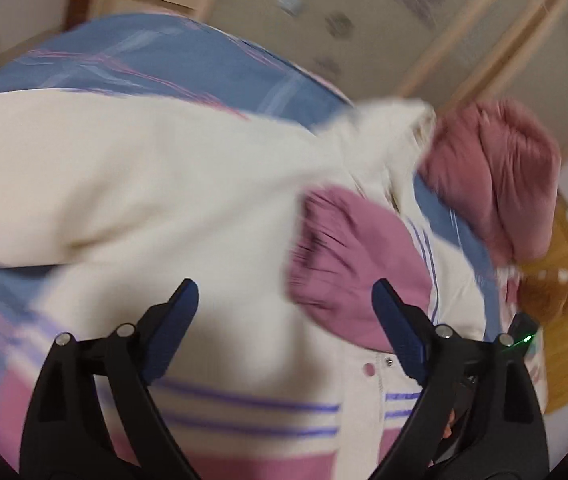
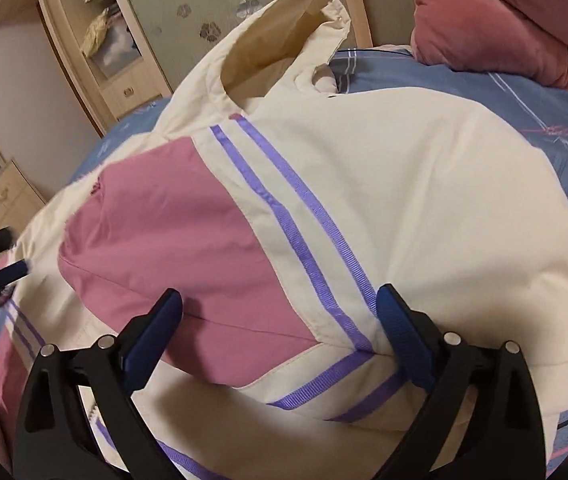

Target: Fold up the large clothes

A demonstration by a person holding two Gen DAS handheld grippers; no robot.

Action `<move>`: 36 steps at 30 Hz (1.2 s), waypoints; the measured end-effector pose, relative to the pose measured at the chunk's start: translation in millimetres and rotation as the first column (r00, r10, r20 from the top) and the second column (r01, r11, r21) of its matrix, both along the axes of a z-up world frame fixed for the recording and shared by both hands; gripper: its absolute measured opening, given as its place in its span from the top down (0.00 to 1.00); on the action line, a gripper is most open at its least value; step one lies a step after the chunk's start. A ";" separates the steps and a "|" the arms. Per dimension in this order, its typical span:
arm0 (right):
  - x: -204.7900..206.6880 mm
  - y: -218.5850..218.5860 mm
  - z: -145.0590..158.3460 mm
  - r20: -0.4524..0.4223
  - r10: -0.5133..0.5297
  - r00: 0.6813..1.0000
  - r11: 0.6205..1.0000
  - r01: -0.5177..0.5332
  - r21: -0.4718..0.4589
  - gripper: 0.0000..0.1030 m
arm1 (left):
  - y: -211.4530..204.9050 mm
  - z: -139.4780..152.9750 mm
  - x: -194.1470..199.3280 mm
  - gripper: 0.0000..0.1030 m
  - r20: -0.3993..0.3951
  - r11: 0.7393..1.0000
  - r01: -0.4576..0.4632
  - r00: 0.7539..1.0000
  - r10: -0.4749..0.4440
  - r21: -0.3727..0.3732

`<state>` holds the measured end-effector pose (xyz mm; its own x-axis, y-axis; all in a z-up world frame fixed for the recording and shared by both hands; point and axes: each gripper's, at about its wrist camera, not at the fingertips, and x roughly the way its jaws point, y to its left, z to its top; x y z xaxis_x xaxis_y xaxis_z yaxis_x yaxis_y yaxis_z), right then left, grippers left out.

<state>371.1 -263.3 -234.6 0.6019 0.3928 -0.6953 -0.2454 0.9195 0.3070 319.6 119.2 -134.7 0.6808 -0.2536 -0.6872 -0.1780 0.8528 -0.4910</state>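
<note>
Jacket (image 2: 404, 208) spread on bedsheet (image 2: 544, 120); hood (image 2: 284, 36) gaping.

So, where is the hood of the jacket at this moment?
In the right wrist view the hood is at the top centre, at the far end of the cream and pink jacket, on the blue bedsheet, left of the pink quilt.

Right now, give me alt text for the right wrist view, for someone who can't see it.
A cream hooded jacket with pink panels and purple stripes lies spread on a blue patterned bedsheet, hood toward the far side. The right hand-held gripper sits open just above it, with a pink quilt bunched behind.
</note>
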 end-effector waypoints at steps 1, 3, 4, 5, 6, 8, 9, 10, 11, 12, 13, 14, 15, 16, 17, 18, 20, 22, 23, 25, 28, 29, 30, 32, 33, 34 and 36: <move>-0.3 0.3 0.5 0.002 0.000 1.000 1.000 0.000 0.001 0.05 | 26.4 4.2 -14.9 0.10 0.001 0.998 -0.039 0.999 0.039 -0.039; -1.4 1.9 1.3 0.005 0.000 1.000 1.000 0.001 -0.011 0.05 | 71.2 6.5 -37.8 0.09 -0.013 0.987 -0.126 0.992 0.125 -0.099; -0.7 2.8 1.3 0.006 0.000 1.000 1.000 0.001 -0.013 0.05 | 100.1 6.0 -52.1 0.08 -0.025 0.973 -0.194 0.981 0.193 -0.127; -0.9 2.9 1.4 0.007 0.000 1.000 1.000 0.000 -0.014 0.05 | 124.0 5.1 -63.5 0.08 -0.035 0.958 -0.250 0.968 0.248 -0.140; -0.7 2.4 1.3 0.007 0.001 1.000 1.000 -0.001 -0.009 0.04 | 144.0 3.8 -74.4 0.08 -0.047 0.942 -0.303 0.953 0.300 -0.144; -0.5 1.3 0.9 0.007 0.002 1.000 1.000 -0.002 0.002 0.04 | 186.8 -2.9 -100.2 0.08 -0.071 0.893 -0.414 0.910 0.408 -0.176; -1.9 1.2 0.6 0.007 0.001 1.000 1.000 -0.001 0.004 0.04 | 202.4 -6.6 -108.1 0.08 -0.076 0.879 -0.436 0.900 0.430 -0.194; -1.9 1.3 0.7 0.008 0.001 1.000 1.000 -0.001 0.003 0.04 | 212.3 -8.3 -112.5 0.08 -0.082 0.870 -0.451 0.893 0.443 -0.201; -2.2 1.6 0.7 0.008 0.001 1.000 1.000 -0.001 0.001 0.04 | 222.3 -12.2 -116.5 0.08 -0.096 0.857 -0.473 0.881 0.463 -0.203; -2.1 1.3 0.6 0.008 0.001 1.000 1.000 -0.001 0.000 0.04 | 235.0 -18.1 -119.8 0.08 -0.115 0.840 -0.502 0.865 0.489 -0.206; -2.5 1.4 0.6 0.009 0.000 1.000 1.000 0.000 -0.001 0.04 | 240.7 -21.8 -120.8 0.08 -0.122 0.831 -0.516 0.857 0.501 -0.209; -2.5 1.1 0.8 0.010 0.000 1.000 1.000 0.000 0.000 0.04 | 247.4 -26.9 -121.1 0.08 -0.129 0.821 -0.530 0.848 0.514 -0.212; -2.5 0.9 0.6 0.010 0.000 1.000 1.000 0.000 0.002 0.04 | 250.0 -30.7 -120.4 0.08 -0.136 0.816 -0.538 0.843 0.521 -0.210; -2.4 0.6 0.7 0.010 0.001 1.000 1.000 -0.001 0.006 0.04 | 252.8 -34.9 -120.3 0.08 -0.148 0.810 -0.550 0.835 0.529 -0.203; -2.4 0.2 0.9 0.011 0.001 1.000 1.000 -0.001 0.010 0.04 | 256.4 -39.9 -117.9 0.08 -0.161 0.804 -0.562 0.827 0.539 -0.195; -2.7 0.1 0.8 0.011 0.001 1.000 1.000 -0.001 0.012 0.04 | 258.2 -43.3 -116.1 0.08 -0.163 0.803 -0.564 0.825 0.541 -0.192; -2.8 -0.1 0.9 0.012 0.001 1.000 1.000 -0.001 0.017 0.04 | 265.4 -45.0 -111.3 0.08 -0.150 0.798 -0.578 0.816 0.558 -0.173; -3.3 0.1 0.4 0.013 0.000 1.000 1.000 0.000 0.019 0.04 | 273.4 -43.6 -104.9 0.09 -0.137 0.783 -0.605 0.796 0.589 -0.146; -3.2 -0.1 0.6 0.014 0.001 1.000 1.000 -0.001 0.021 0.04 | 277.5 -43.5 -102.4 0.22 -0.135 0.766 -0.629 0.777 0.615 -0.131; -3.1 -0.6 0.6 0.014 0.002 1.000 1.000 -0.002 0.028 0.04 | 283.3 -44.3 -100.5 0.72 -0.155 0.749 -0.651 0.758 0.634 -0.118; -3.5 -1.5 0.3 0.015 0.003 1.000 0.999 -0.004 0.038 0.03 | 292.9 -40.5 -101.5 0.90 -0.117 0.752 -0.635 0.772 0.624 -0.177; -3.2 -2.1 0.5 0.015 0.004 1.000 0.999 -0.004 0.043 0.03 | 290.4 -32.4 -104.0 0.91 -0.083 0.750 -0.633 0.772 0.630 -0.191; -3.9 -2.1 0.2 0.016 0.003 1.000 0.999 -0.004 0.047 0.03 | 285.2 -20.0 -104.1 0.91 -0.033 0.755 -0.623 0.776 0.630 -0.205; -3.8 -2.5 0.2 0.016 0.003 1.000 0.999 -0.004 0.053 0.03 | 263.4 19.9 -101.7 0.91 0.104 0.792 -0.568 0.794 0.599 -0.223; -4.7 -2.3 0.1 0.017 0.002 1.000 0.998 -0.003 0.055 0.03 | 249.9 38.8 -96.9 0.91 0.157 0.819 -0.530 0.809 0.566 -0.220; -4.6 -2.6 0.4 0.018 0.003 1.000 0.998 -0.004 0.058 0.03 | 235.5 55.2 -92.2 0.91 0.197 0.845 -0.490 0.826 0.528 -0.213; -5.6 -2.8 0.3 0.019 0.002 1.000 0.998 -0.003 0.064 0.03 | 200.8 86.8 -80.4 0.91 0.278 0.900 -0.389 0.858 0.431 -0.196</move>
